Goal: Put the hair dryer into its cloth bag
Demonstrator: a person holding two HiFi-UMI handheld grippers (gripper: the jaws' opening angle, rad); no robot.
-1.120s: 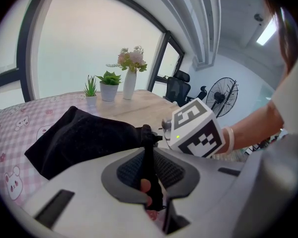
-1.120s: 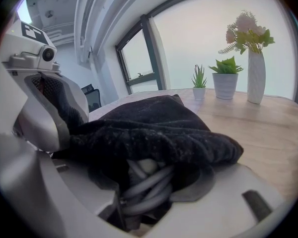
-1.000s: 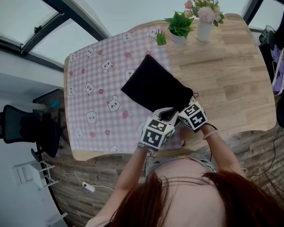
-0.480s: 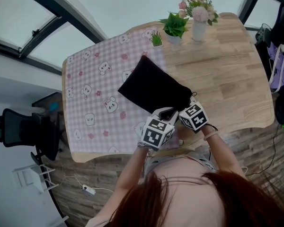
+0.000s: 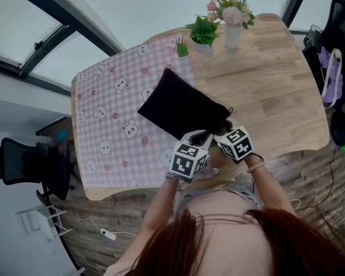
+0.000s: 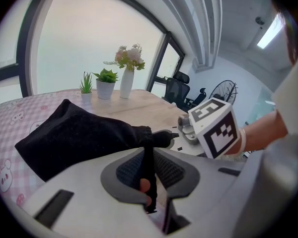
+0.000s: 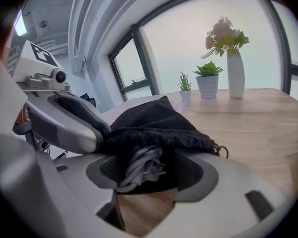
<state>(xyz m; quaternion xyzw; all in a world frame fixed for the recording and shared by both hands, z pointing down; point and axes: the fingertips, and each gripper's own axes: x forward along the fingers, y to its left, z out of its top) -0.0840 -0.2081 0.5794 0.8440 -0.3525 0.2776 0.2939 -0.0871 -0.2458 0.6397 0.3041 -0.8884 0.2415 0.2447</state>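
Note:
A black cloth bag (image 5: pixel 178 105) lies half on the checked cloth, its mouth toward the near table edge. My left gripper (image 5: pixel 200 139) is shut on a thin strip of the bag's rim (image 6: pixel 148 155) and holds it up. My right gripper (image 5: pixel 221 129) is at the mouth from the right. Its wide jaws are closing, and the bag mouth (image 7: pixel 154 138) and a grey coiled cord (image 7: pixel 139 167) lie between them. No pad visibly presses on the cloth. The hair dryer's body is hidden inside the bag. The left gripper (image 7: pixel 64 118) shows beside the mouth in the right gripper view.
A white vase of flowers (image 5: pixel 231 25), a potted plant (image 5: pixel 202 33) and a tiny plant (image 5: pixel 182 48) stand at the far edge of the wooden table (image 5: pixel 276 91). A pink checked cloth (image 5: pixel 109 119) covers its left half. An office chair (image 5: pixel 23 163) stands on the floor to the left.
Both grippers stay at the bag's mouth. The right gripper has shifted slightly along it. The head view has drifted, so the table sits a little higher and further left.

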